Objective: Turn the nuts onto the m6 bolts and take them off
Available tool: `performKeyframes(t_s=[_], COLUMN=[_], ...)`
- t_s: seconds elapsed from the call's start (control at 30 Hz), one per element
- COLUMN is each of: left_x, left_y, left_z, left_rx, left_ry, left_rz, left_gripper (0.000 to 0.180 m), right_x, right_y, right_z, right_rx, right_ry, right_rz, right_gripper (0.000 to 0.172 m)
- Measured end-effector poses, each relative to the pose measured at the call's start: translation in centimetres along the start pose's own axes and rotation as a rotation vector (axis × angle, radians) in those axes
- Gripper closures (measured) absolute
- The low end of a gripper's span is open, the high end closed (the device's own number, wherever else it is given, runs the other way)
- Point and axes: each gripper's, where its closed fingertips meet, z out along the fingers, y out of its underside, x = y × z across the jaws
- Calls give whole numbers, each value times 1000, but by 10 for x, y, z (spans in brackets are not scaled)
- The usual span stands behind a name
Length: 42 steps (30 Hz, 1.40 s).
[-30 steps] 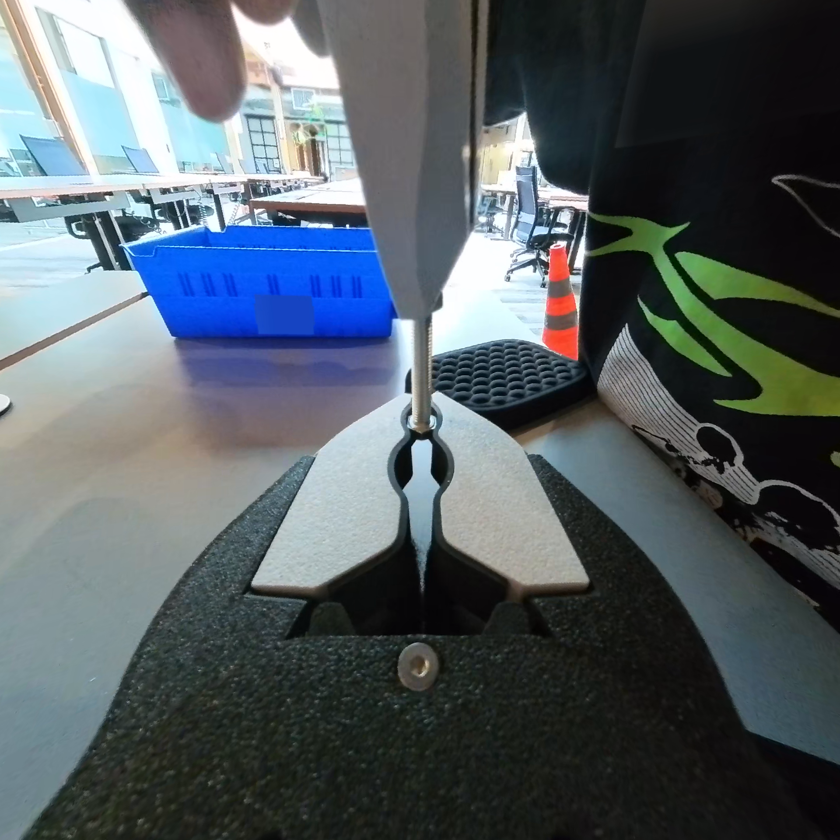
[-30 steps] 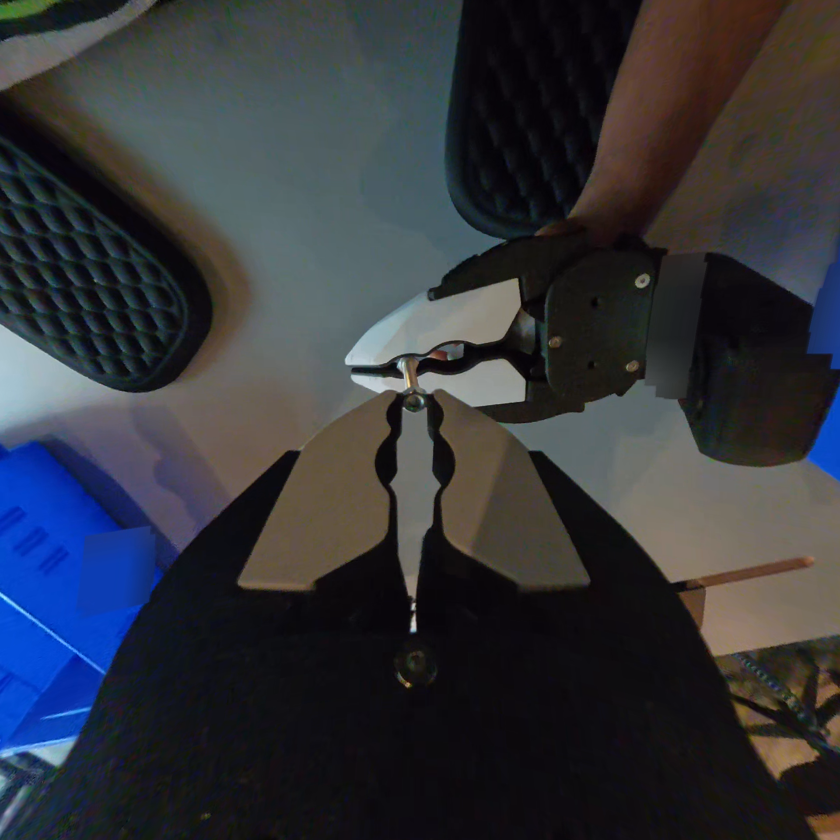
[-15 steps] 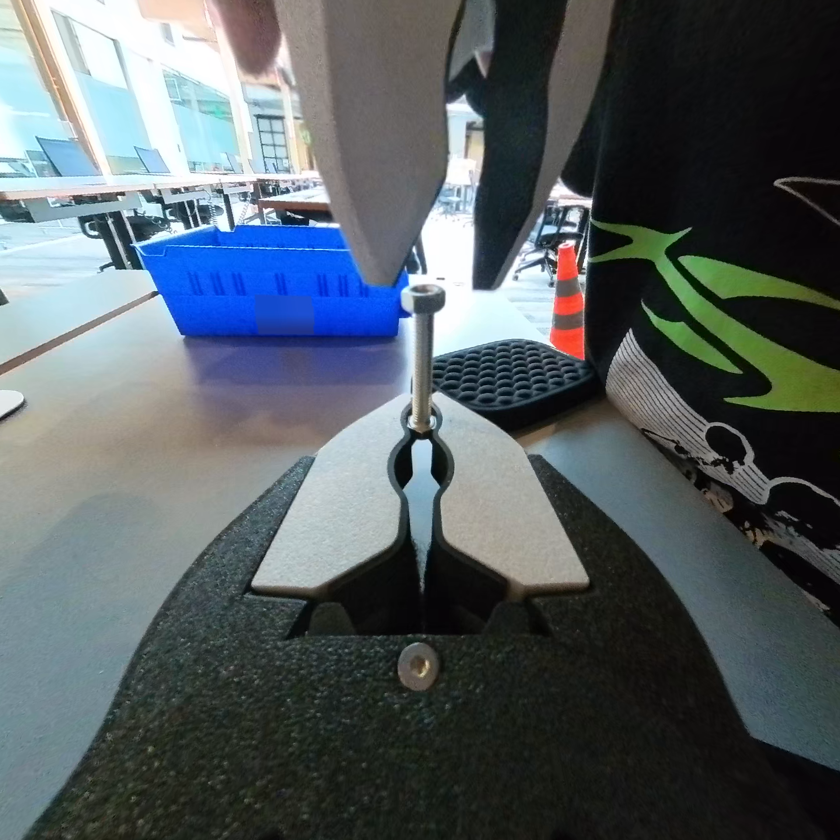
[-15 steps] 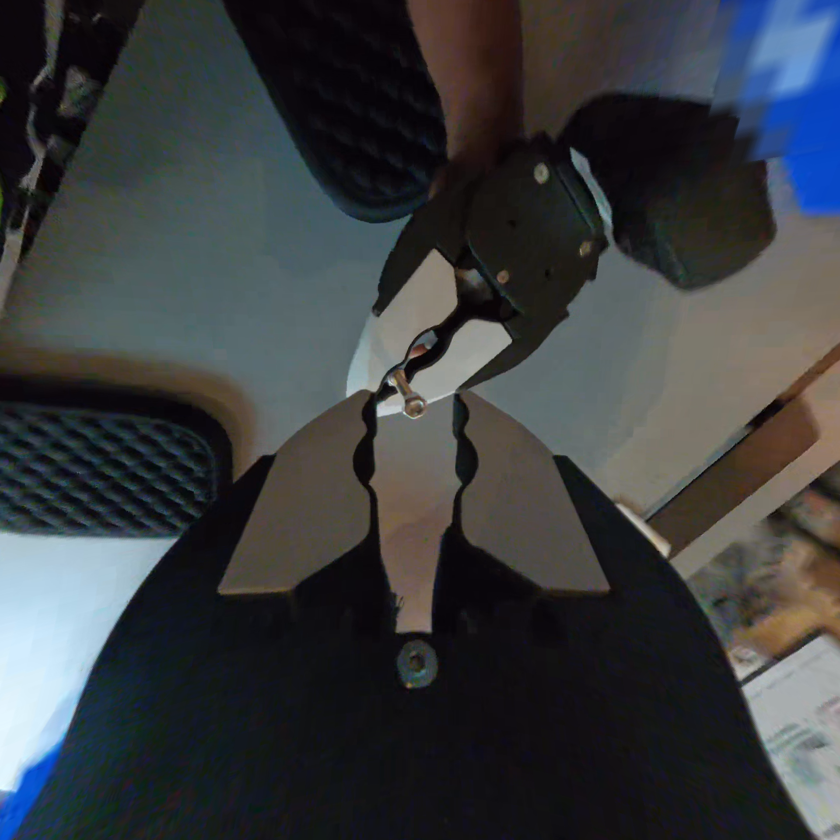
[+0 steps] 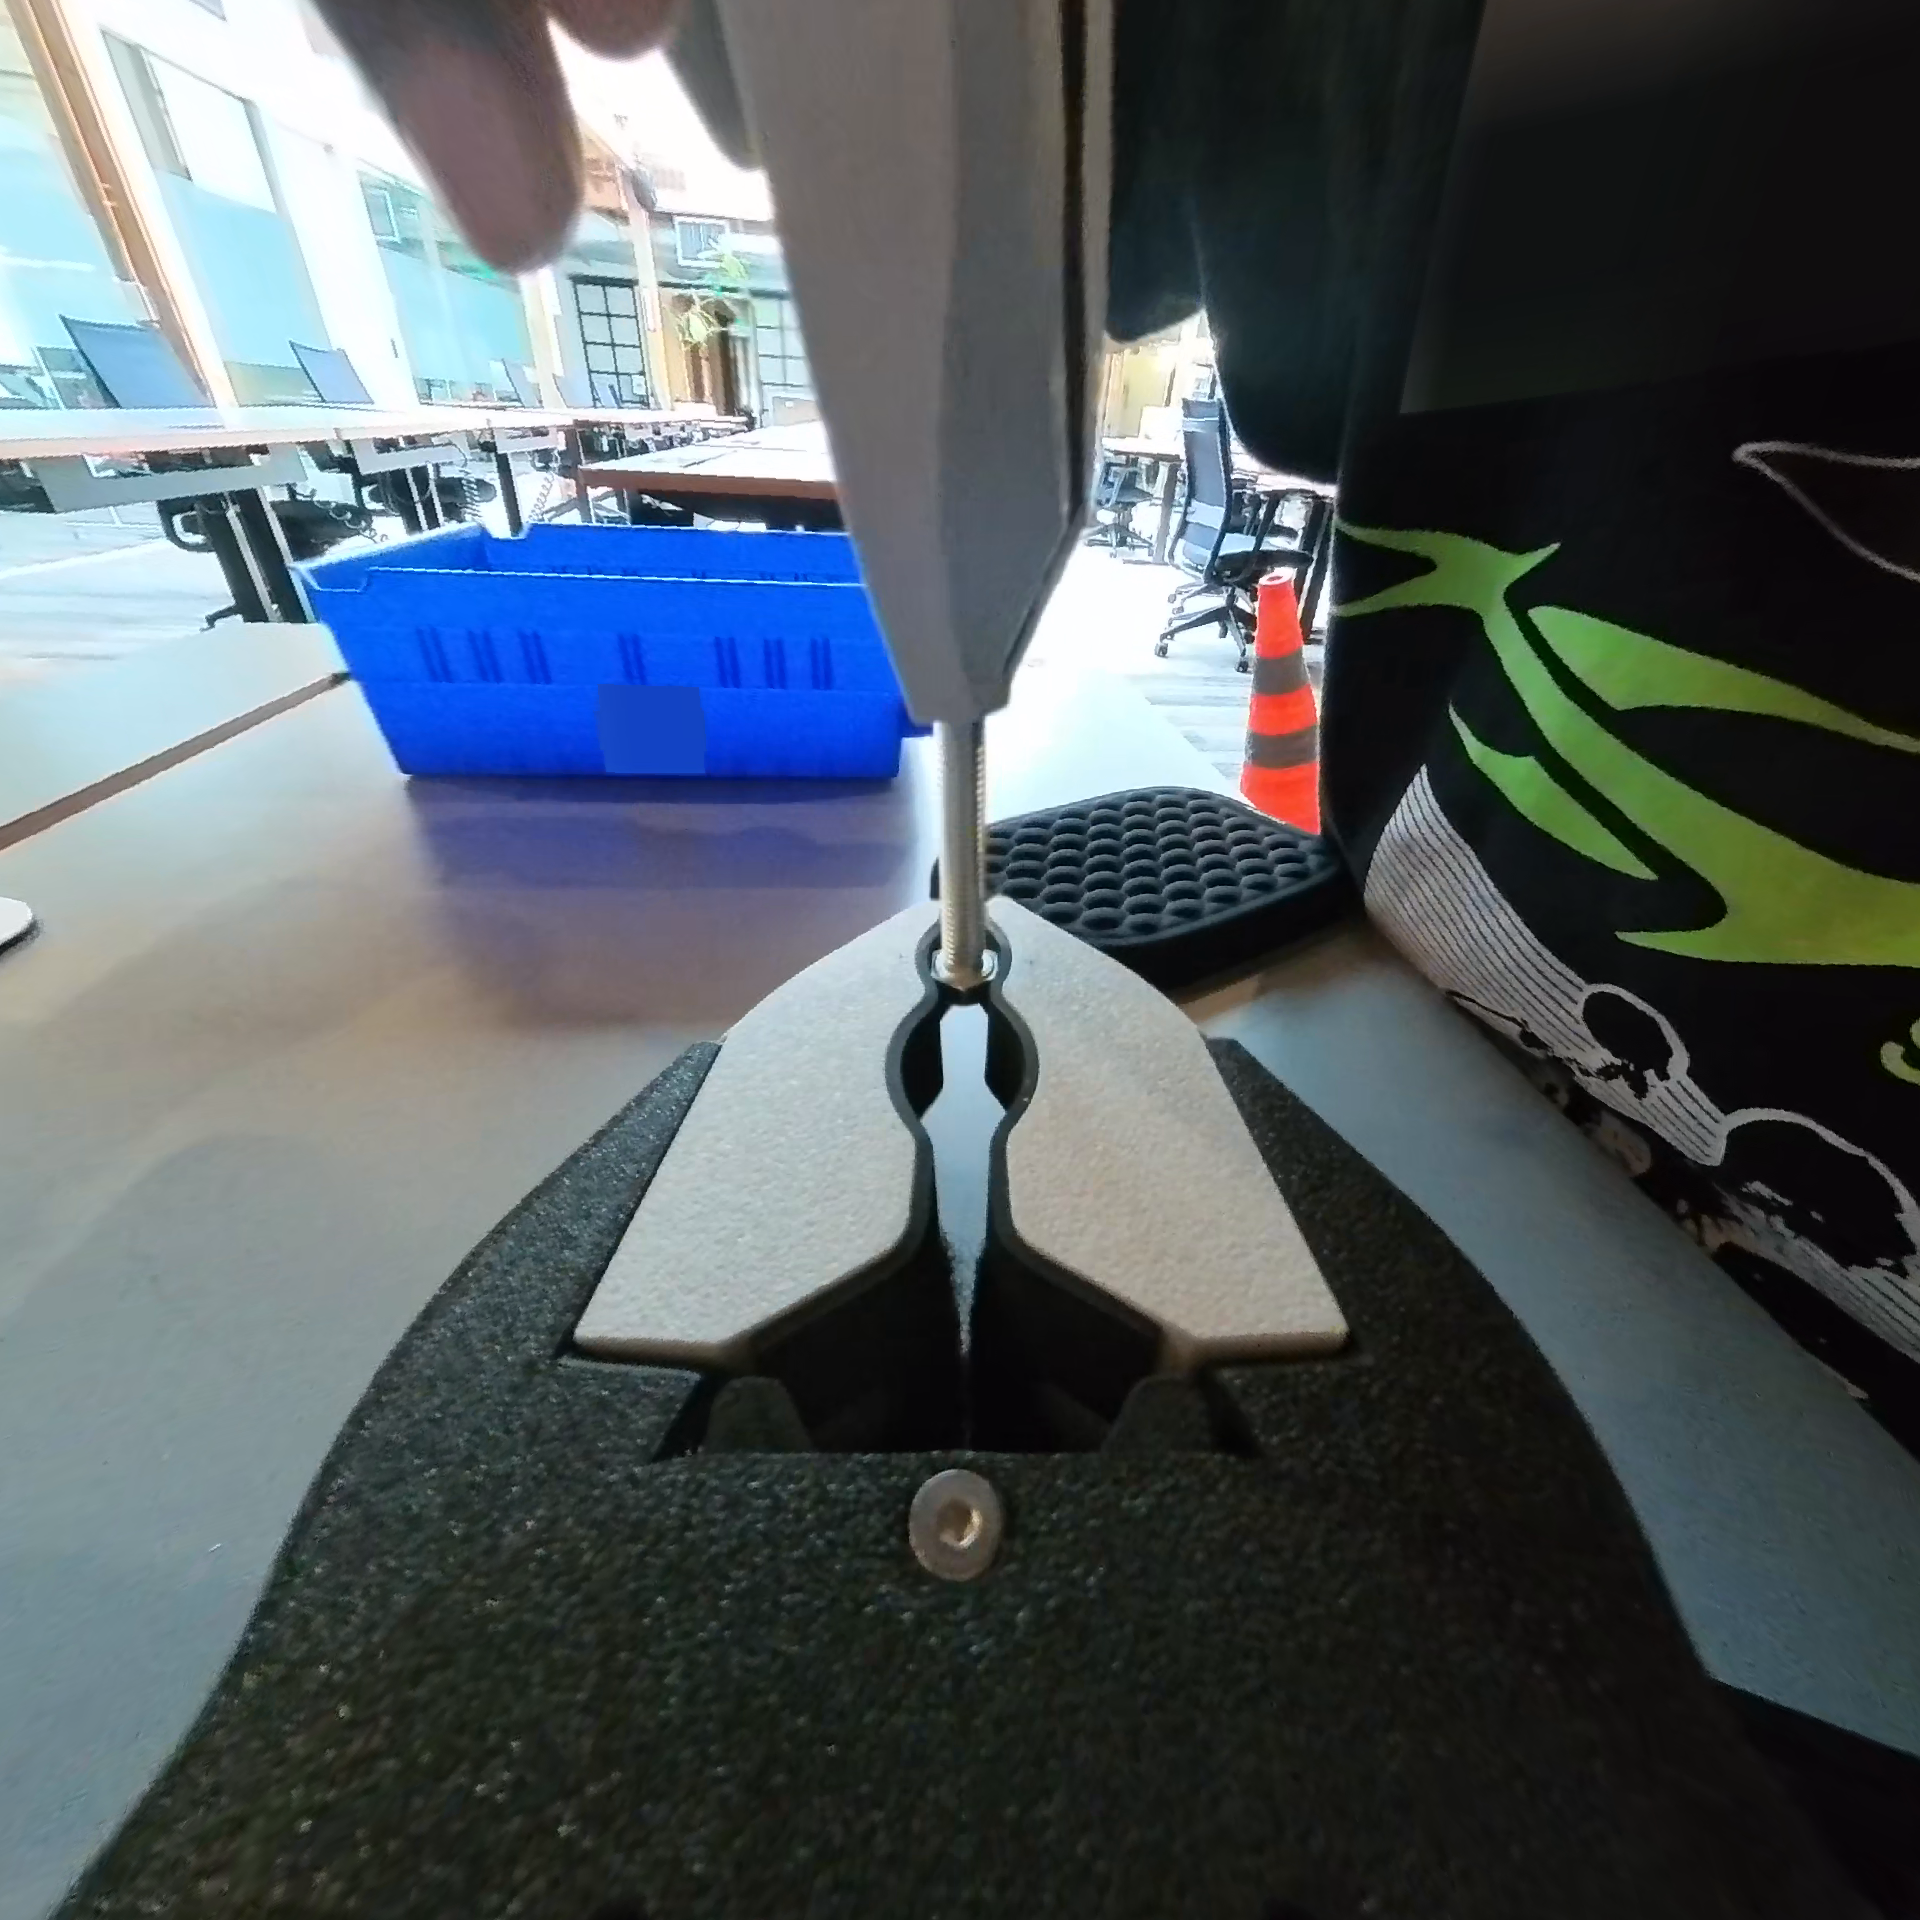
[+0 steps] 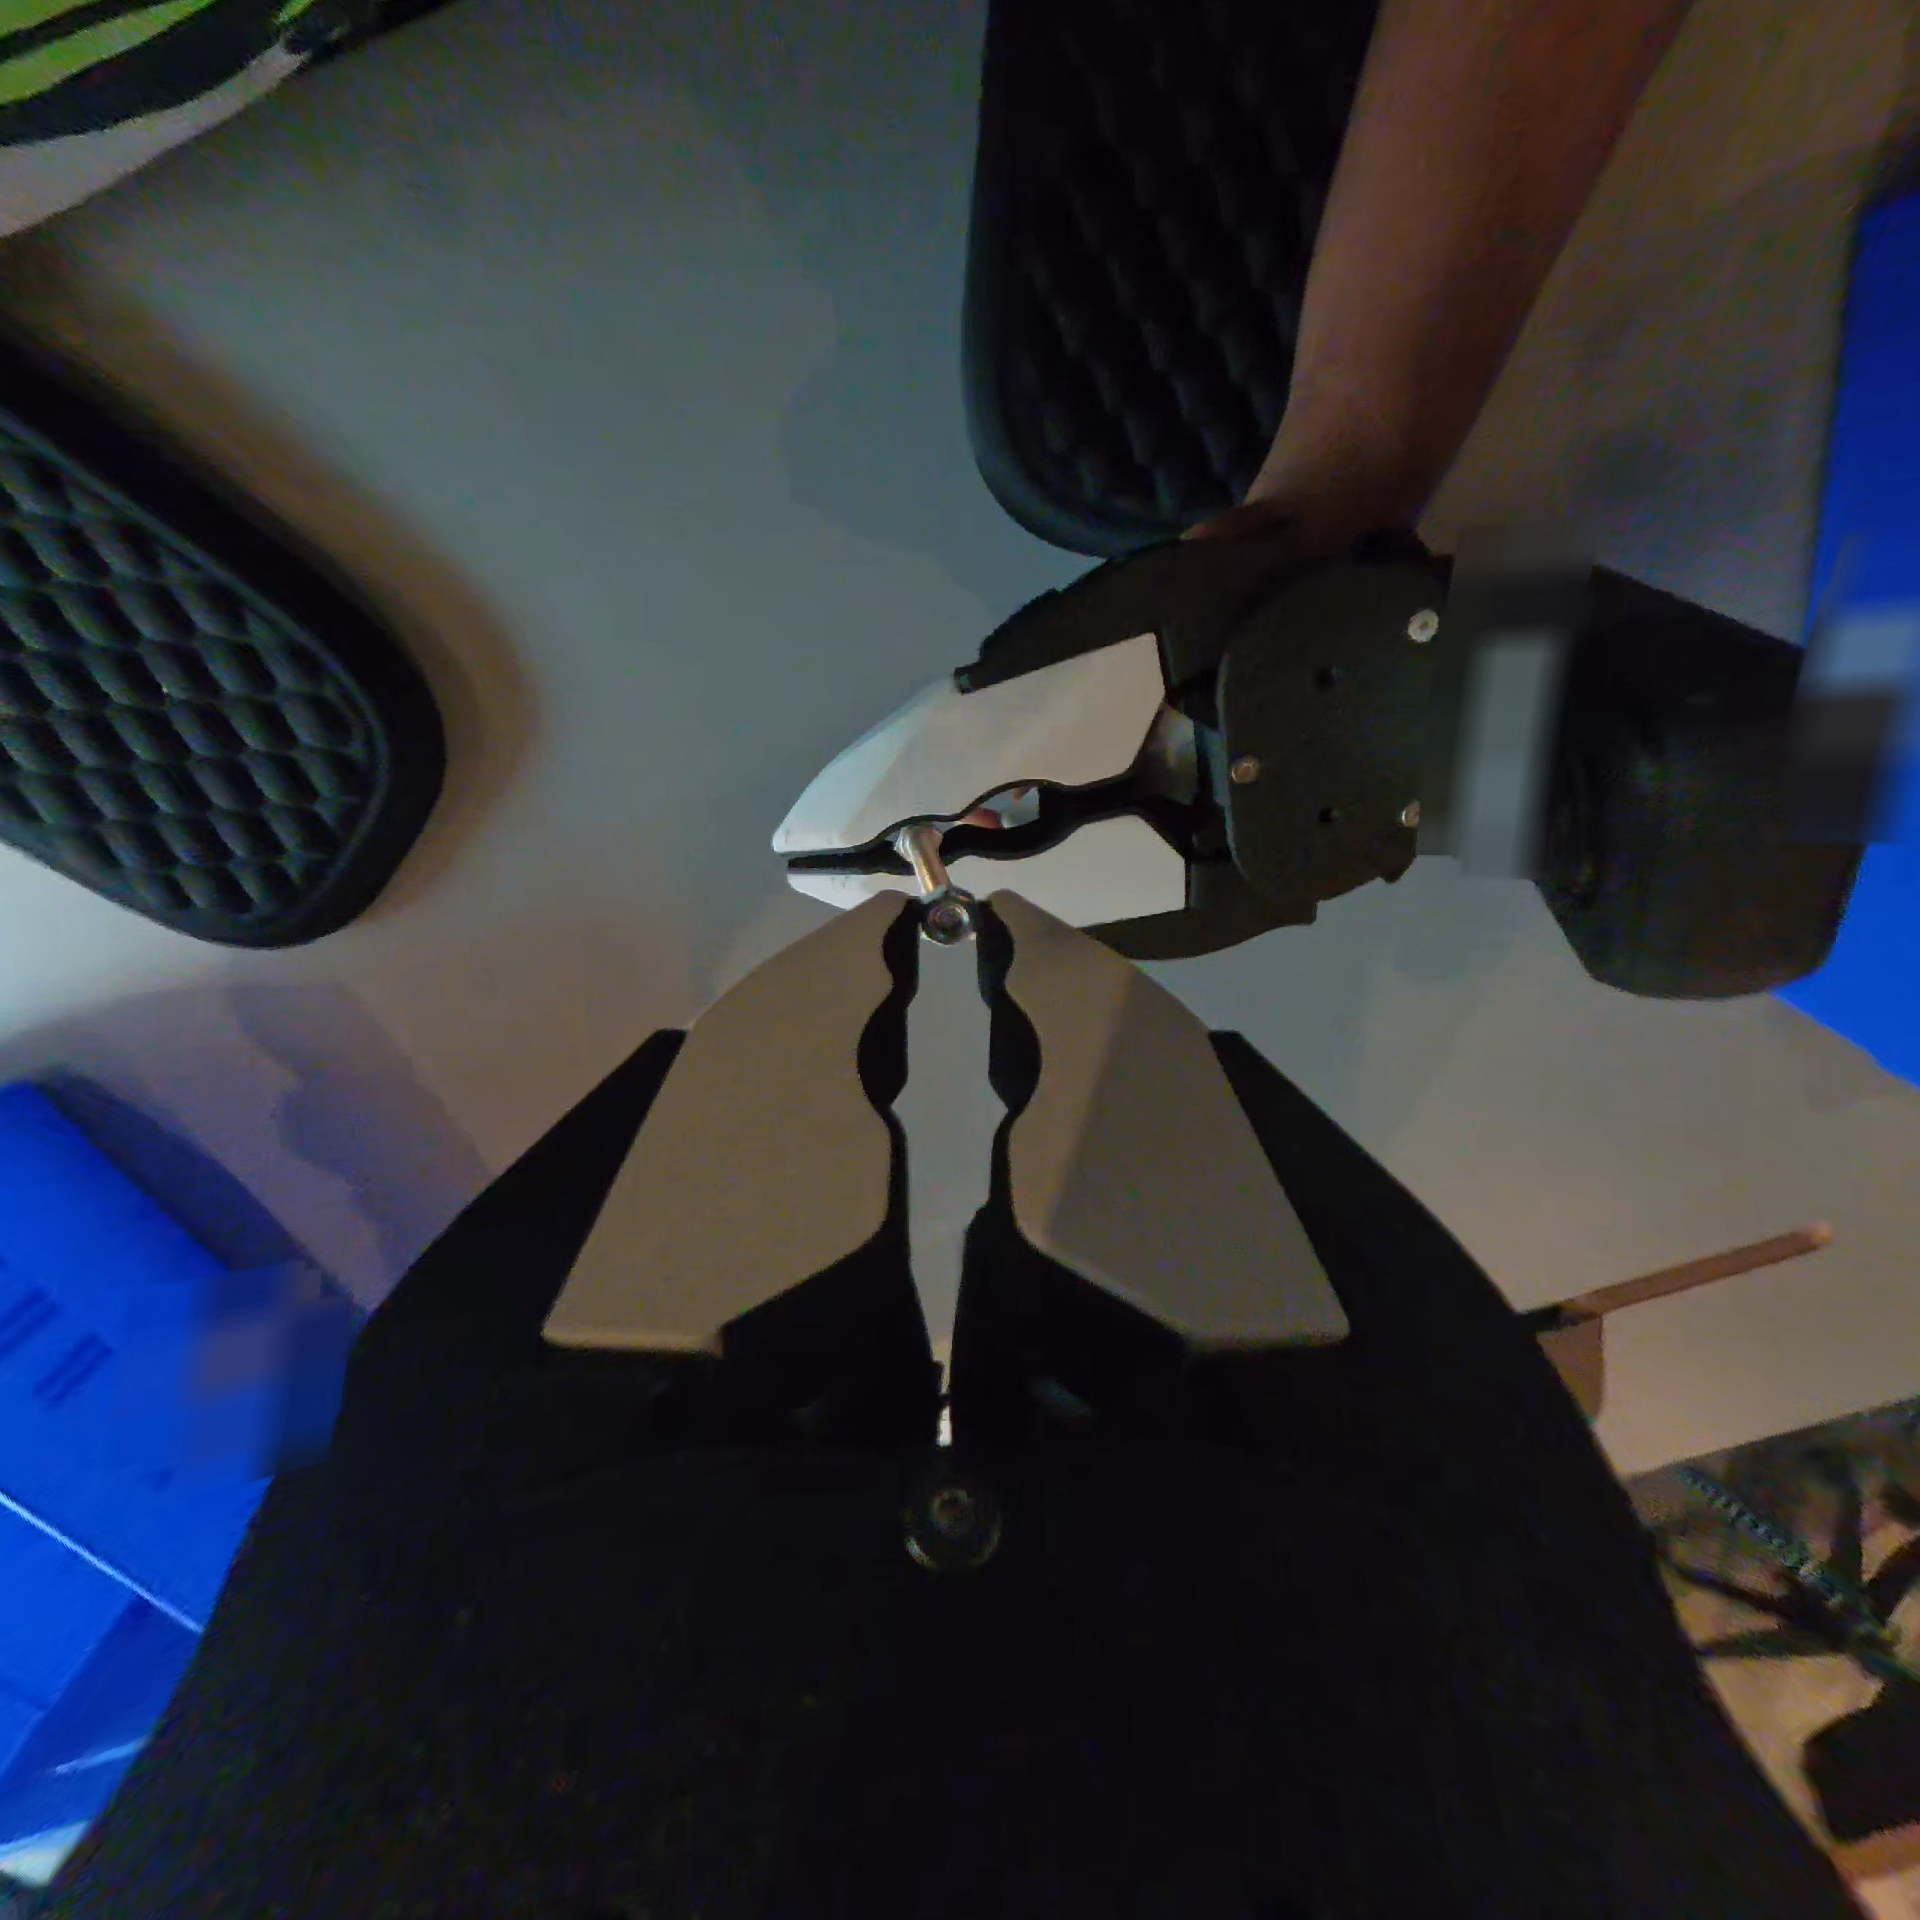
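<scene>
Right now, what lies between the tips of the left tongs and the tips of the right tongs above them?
A silver threaded bolt spans that stretch upright, from the left tongs to the right tongs; the left wrist view shows it.

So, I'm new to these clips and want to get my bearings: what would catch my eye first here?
Dead centre, a slim silver threaded bolt stands upright, its nut pinched in the left gripper while the right gripper clamps its head from above. Behind it on the grey table sits a bright blue plastic bin, with an orange traffic cone on the floor to the right.
</scene>
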Motion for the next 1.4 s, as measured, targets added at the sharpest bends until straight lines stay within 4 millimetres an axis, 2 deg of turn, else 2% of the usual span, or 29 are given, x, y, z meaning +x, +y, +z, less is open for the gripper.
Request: performKeyframes(t_s=[0.13,0.23,0.27,0.33,0.4,0.43,0.53,0.63,0.77,0.87,0.93,1.0,1.17,1.2,1.3,1.4], left_x=[-3,-4,-4,-3,-4,-3,-2,-1,0,0,-1,-2,-4,-4,-3,-3], left_y=[-1,0,1,2,0,1,1,0,1,1,0,-1,0,1,2,1], left_z=[0,0,1,1,0,0,1,1,1,1,1,0,1,2,2,2], left_rx=[6,-3,-11,-16,-6,-6,-9,-6,-8,-8,-6,3,-6,-12,-17,-12], left_ry=[-21,-39,-37,-37,-36,-32,-23,-15,-7,-5,-10,-18,-40,-41,-40,-37], left_rz=[-5,7,13,15,10,11,14,13,13,13,8,6,10,15,21,19], left_gripper=[179,178,178,178,178,178,178,178,178,178,179,179,179,178,179,178], right_x=[1,-1,-3,-3,1,4,7,-3,-2,-1,3,5,2,0,0,5], right_y=[2,2,2,3,4,5,3,0,-4,-5,-3,-2,2,2,0,-3], right_z=[0,0,1,1,-1,-4,-8,-6,-2,0,1,0,0,0,0,-5], right_rx=[-58,-89,-94,-107,-99,-95,-58,-26,13,22,0,-25,-89,-92,-90,-59], right_ry=[65,137,146,173,185,192,168,58,-21,-35,-24,-4,104,123,179,179], right_rz=[341,724,758,745,663,593,325,116,45,-1,52,187,705,756,767,600], right_gripper=[162,162,162,161,141,139,140,142,148,162,162,162,162,162,162,139])
